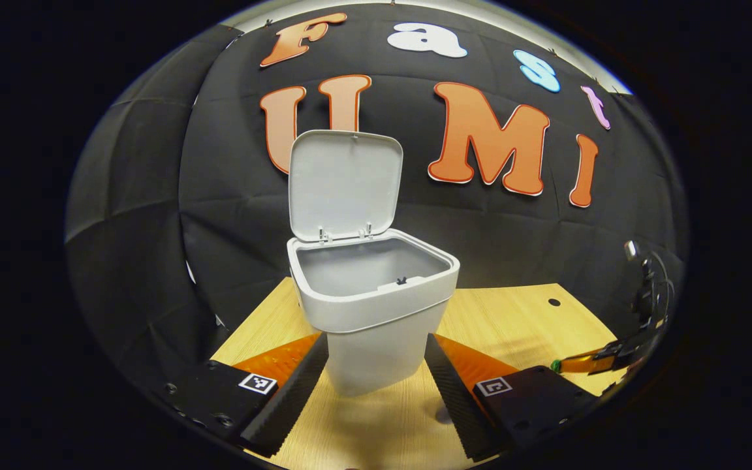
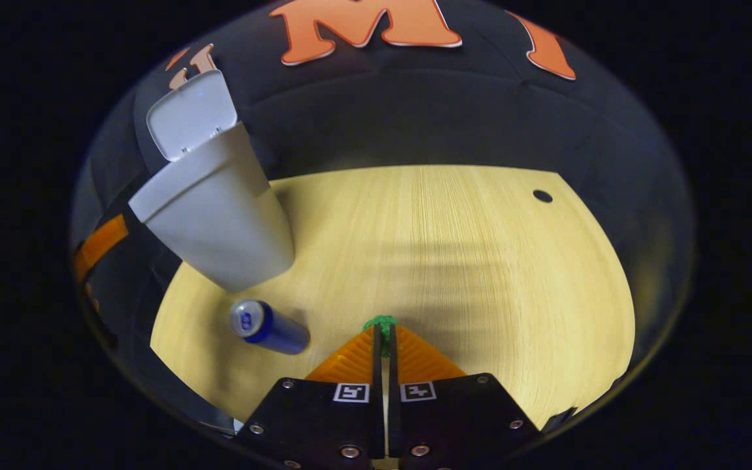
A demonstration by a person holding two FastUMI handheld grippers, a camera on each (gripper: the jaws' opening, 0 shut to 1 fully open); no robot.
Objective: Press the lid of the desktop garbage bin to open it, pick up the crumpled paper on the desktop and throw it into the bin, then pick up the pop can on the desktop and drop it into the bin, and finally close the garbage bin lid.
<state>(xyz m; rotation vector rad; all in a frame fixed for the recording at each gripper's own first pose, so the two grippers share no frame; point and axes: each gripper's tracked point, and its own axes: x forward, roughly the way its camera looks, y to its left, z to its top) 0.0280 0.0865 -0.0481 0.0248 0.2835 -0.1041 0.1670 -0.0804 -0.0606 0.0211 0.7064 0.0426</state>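
The bin (image 1: 376, 307) stands open on the bench (image 2: 454, 261), lid (image 1: 344, 186) upright. The left gripper (image 1: 376, 391) fingers are spread wide, empty. The right gripper (image 2: 384, 339) fingers are pinched on a green scrap (image 2: 381, 322), probably the paper, which should be carried over the opening before release. The can (image 2: 268, 326) lies beside the bin

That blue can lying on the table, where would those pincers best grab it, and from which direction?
Probably across the middle of the blue metal can's round body, coming down from above. It lies on its side on the pale wooden table, silver end facing the camera, so the fingers should straddle its curved sides. The white plastic bin stands close by, leaving little room from that side.
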